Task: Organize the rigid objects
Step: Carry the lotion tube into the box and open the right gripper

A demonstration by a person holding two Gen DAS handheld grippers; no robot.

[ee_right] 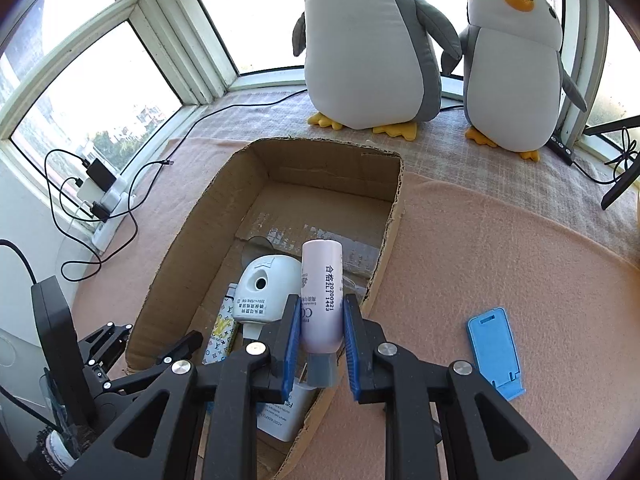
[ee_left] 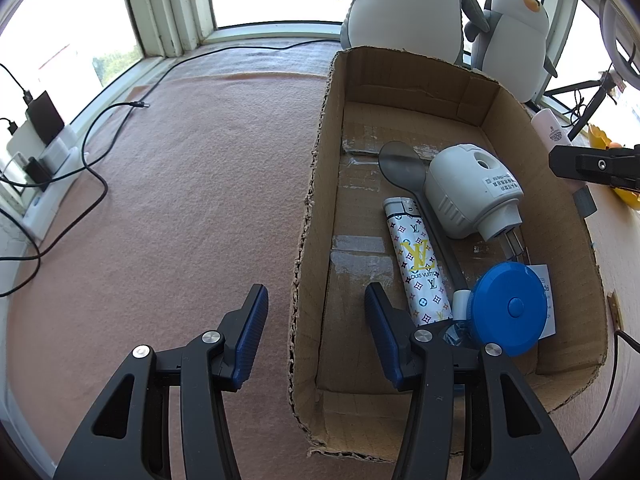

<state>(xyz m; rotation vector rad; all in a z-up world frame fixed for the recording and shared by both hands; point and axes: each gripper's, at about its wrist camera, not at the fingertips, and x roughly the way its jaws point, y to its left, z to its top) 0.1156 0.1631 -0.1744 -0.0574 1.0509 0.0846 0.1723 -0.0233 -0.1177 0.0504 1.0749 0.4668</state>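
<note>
A cardboard box [ee_left: 316,208] [ee_right: 192,240] lies open on the pink cloth. In it lie a patterned lighter [ee_left: 416,264], a grey spoon [ee_left: 404,168], a white-grey plug device [ee_left: 468,192] [ee_right: 264,288] and a blue round case [ee_left: 508,308]. My left gripper [ee_left: 316,308] is open and empty, straddling the box's left wall. My right gripper [ee_right: 320,332] is shut on a pale pink tube [ee_right: 322,296] with a grey cap, held above the box's right wall. The tube's end and the right gripper's fingers [ee_left: 592,166] also show in the left wrist view.
A blue phone stand [ee_right: 496,352] lies on the cloth right of the box. Two plush penguins [ee_right: 368,44] [ee_right: 516,64] stand behind it by the window. Chargers, a power strip [ee_right: 108,204] and black cables [ee_left: 92,160] lie at the left. A tripod leg [ee_right: 620,184] stands far right.
</note>
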